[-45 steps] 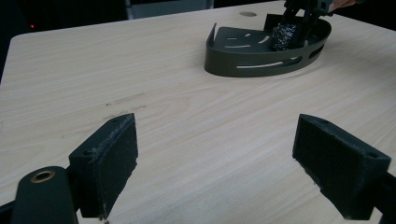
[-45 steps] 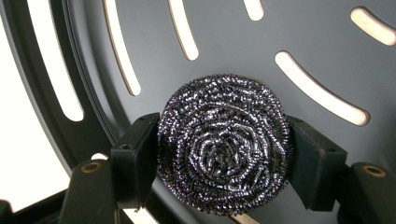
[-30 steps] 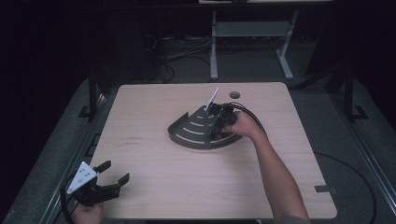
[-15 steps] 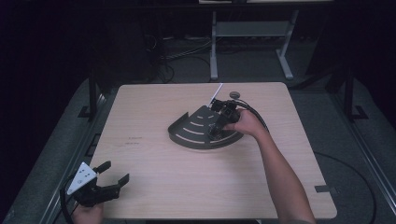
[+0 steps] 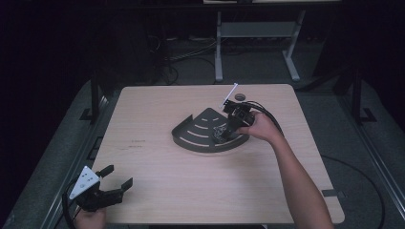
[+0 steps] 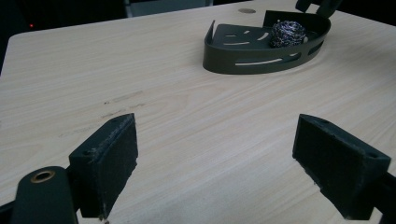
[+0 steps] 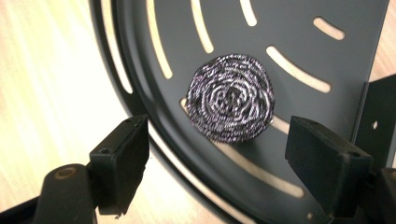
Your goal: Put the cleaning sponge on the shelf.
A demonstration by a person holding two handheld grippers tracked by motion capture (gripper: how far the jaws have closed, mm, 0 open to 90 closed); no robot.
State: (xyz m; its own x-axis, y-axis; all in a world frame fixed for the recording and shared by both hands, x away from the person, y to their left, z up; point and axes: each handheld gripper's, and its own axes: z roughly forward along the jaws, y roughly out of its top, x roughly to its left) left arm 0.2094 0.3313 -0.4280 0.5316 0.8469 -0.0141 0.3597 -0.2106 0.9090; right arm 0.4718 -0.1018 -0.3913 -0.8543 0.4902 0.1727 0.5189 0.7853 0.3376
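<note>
Your right hand-held gripper (image 7: 217,154), jaws just opened wide and empty, hangs above the steel scourer (image 7: 230,104) in the dark tray (image 7: 327,60); lift straight clear.

Steel scourer (image 7: 230,98) on slotted tray (image 7: 327,60)

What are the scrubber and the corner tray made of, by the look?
Scrubber: coiled steel wire, likely; tangled shiny strands glint silver and dark. Corner tray: probably sheet metal, matte dark grey coat; thin bent walls, clean-cut curved slots. Table: light wood-grain surface, possibly laminate.
</note>
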